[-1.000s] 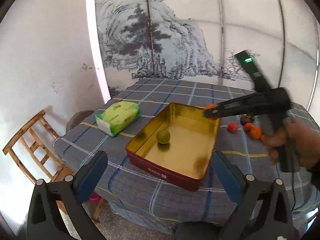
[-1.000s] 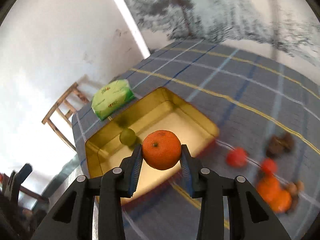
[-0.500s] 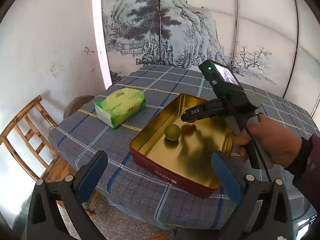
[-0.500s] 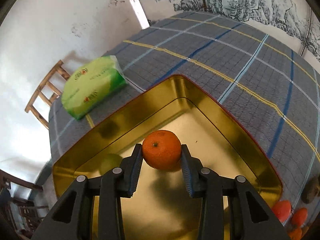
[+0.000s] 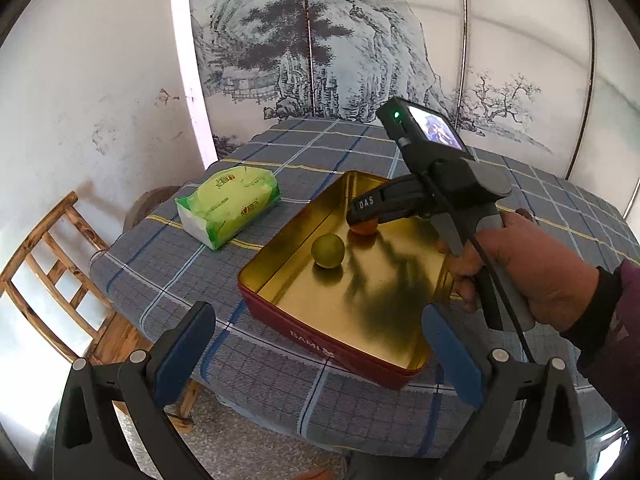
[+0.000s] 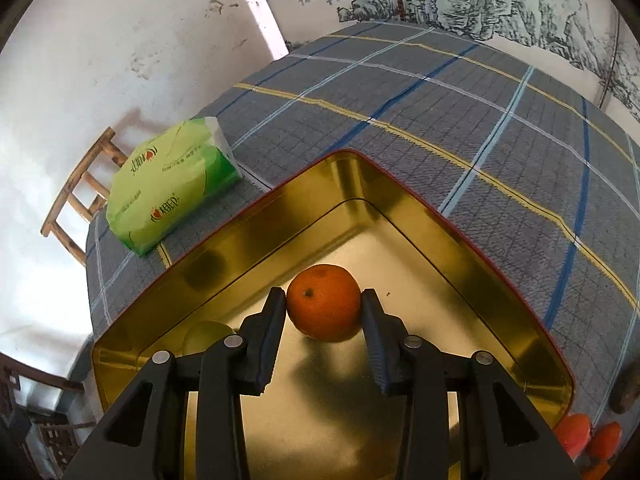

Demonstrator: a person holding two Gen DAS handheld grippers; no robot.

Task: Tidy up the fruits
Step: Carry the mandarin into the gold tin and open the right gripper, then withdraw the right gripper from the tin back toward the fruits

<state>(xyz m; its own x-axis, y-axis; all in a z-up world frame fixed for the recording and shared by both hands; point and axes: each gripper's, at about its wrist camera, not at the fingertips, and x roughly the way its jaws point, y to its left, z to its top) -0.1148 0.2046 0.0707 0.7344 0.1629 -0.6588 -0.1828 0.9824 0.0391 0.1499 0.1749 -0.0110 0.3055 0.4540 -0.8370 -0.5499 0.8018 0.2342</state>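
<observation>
A red tin with a gold inside [image 5: 280, 264] [image 6: 452, 224] lies on the checked tablecloth. A green round fruit [image 5: 328, 251] [image 6: 202, 336] sits in it. My right gripper [image 6: 324, 308] [image 5: 362, 216] is low inside the tin, its pads touching both sides of an orange [image 6: 323, 307] [image 5: 364, 229] that rests on or just above the tin floor. My left gripper [image 5: 316, 344] is open and empty, held off the table's near edge in front of the tin.
A green tissue pack [image 5: 228, 205] [image 6: 172, 188] lies left of the tin. Small red and orange fruits [image 6: 588, 436] lie right of the tin. A wooden chair [image 5: 48, 280] stands left of the table. A painted screen stands behind.
My right gripper carried the orange from above the tin's right edge down into the tin, near the green fruit. My left gripper stayed open and shifted slightly.
</observation>
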